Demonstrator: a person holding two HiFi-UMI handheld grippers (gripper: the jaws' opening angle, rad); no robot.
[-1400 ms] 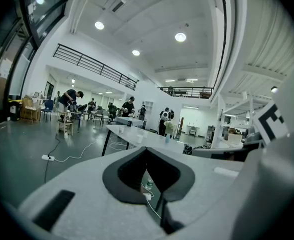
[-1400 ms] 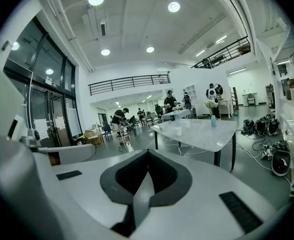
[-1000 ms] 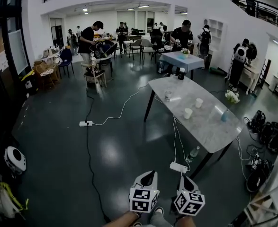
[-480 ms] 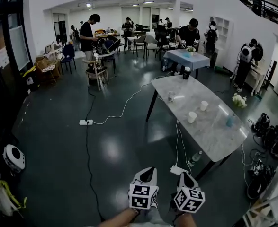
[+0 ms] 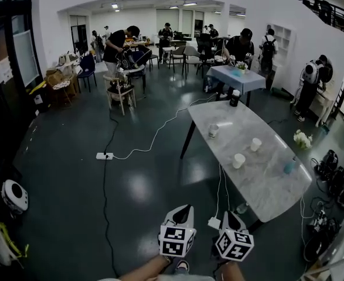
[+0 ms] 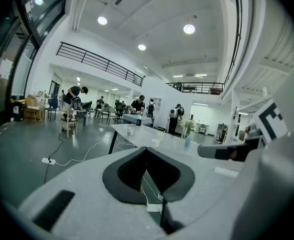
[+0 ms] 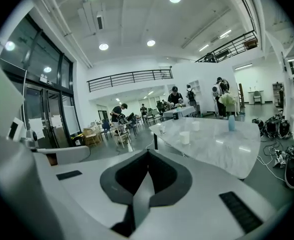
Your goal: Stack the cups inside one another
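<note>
Table (image 5: pixel 265 180) nearer; distant cups (image 5: pixel 238 161) perhaps three.

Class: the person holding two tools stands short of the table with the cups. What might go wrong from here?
White cables hang from the table to a power strip on the floor just ahead: a likely trip or snag. The blue bottle stands near the table's edge; reaching for the cups might knock it over.

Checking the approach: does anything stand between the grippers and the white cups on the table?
Nothing solid. The left gripper and right gripper hover short of the marble table; only floor, a power strip and white cables lie before the nearest white cup.
</note>
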